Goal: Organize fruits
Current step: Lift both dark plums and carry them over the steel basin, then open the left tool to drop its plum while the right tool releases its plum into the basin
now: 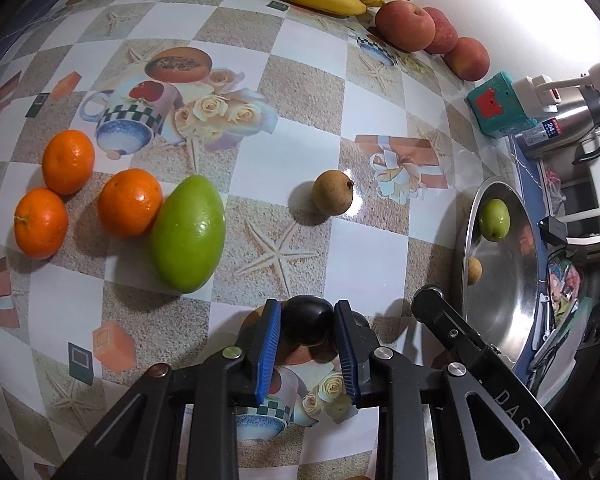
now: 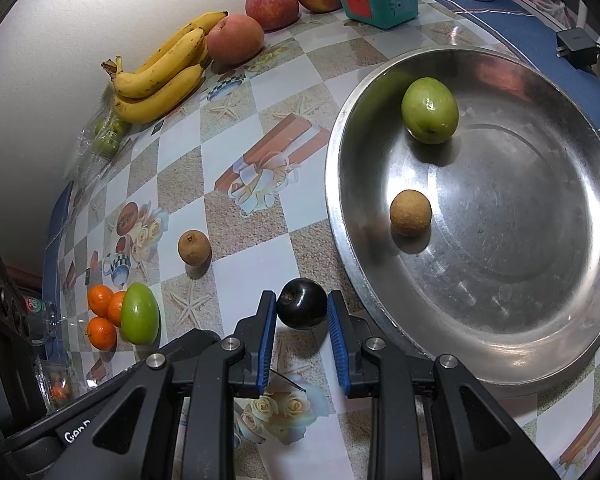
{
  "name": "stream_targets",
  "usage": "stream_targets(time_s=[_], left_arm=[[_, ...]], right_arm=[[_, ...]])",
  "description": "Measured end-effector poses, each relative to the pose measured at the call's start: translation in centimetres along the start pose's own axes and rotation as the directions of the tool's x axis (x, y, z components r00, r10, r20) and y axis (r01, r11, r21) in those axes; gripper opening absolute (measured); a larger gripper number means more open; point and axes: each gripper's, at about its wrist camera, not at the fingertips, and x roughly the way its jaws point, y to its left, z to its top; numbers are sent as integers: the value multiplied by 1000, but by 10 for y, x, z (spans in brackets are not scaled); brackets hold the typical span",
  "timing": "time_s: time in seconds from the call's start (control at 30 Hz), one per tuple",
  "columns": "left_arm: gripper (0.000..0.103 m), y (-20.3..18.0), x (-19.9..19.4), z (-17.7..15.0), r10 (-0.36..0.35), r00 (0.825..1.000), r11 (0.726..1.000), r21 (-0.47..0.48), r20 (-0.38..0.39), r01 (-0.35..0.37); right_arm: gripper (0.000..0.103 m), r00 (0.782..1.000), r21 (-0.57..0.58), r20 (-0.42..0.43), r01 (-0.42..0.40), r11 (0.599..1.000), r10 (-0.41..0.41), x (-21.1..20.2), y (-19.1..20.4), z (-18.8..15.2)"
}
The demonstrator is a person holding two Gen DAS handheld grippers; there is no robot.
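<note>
Right wrist view: my right gripper (image 2: pixel 302 320) brackets the dark plum (image 2: pixel 302 309), seemingly not yet clamped. I'd close gently and centred, then lift toward the steel pan (image 2: pixel 500 344) beside my right finger.

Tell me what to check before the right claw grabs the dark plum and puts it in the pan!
1. Right claw open: ok. There is a gap on each side of the dark plum.
2. Plum lined up between the claw's fingers: ok in the right wrist view.
3. Claw low enough to close around the plum: cannot tell.
4. Left claw out of the way: cannot tell. The plum looks framed by its fingers too.
5. Room in the pan: ok. It holds only a green fruit and a small brown fruit.
</note>
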Motion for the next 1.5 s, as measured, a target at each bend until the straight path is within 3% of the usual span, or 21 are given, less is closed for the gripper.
stream_targets(time_s=[0.47,0.6,0.77,0.97,1.23,1.5], left_arm=[[29,1,-40,3,-63,991,998,-4,118,64],[29,-13,-50,1,-85,984,996,47,159,79],[29,-42,-49,-2,-103,977,986,148,185,76],[29,-85,-37,-15,-136,975,954,290,174,81],[29,-133,-13,-33,-165,974,891,447,153,80],[29,-145,6,-37,-175,978,876,472,114,102]], right_arm=[[27,997,-4,57,-44,999,44,-27,3,1],[27,994,17,105,-44,999,42,-43,-7,4],[27,990,108,140,14,994,-29,-55,-42,11],[27,979,234,152,99,967,-137,-65,-88,19],[27,971,321,165,113,940,-173,-75,-123,22],[27,973,318,123,146,937,-193,-63,-126,23]])
